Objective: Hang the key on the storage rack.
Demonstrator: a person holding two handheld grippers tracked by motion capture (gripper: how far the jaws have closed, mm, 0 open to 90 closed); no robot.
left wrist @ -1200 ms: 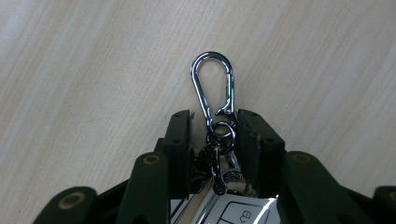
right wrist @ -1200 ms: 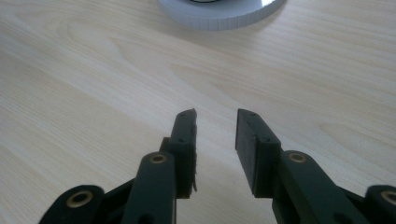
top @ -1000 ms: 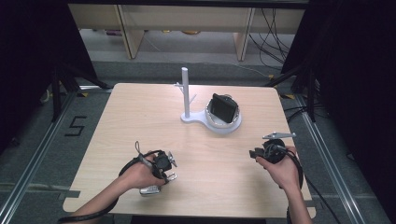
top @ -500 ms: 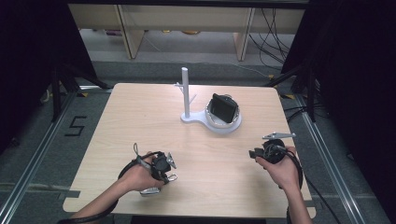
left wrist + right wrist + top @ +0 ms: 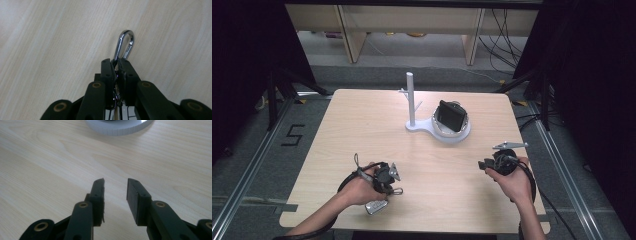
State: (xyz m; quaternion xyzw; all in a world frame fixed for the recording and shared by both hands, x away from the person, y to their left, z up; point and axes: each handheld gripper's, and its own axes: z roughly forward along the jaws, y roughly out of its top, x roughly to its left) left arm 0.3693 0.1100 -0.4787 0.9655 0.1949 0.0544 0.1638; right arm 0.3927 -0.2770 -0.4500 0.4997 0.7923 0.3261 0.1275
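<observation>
Carabiner [image 5: 124, 46] clamped by just-closing left gripper [image 5: 115, 62], low on table [image 5: 362, 125] well short of white stand [image 5: 412, 102] | right gripper [image 5: 115, 182] part open, empty | grasp made; hanging judged left.

The table [image 5: 362, 130] is light wood with soft grain lines, smooth and a bit dull. The clip [image 5: 124, 46] is shiny silver metal, like a mirror. The left gripper [image 5: 115, 65] has 2 black jaws that look like dull plastic, with small brass-colored rings. The white stand [image 5: 412, 102] at 12 o'clock looks like smooth plastic, maybe a little glossy.
</observation>
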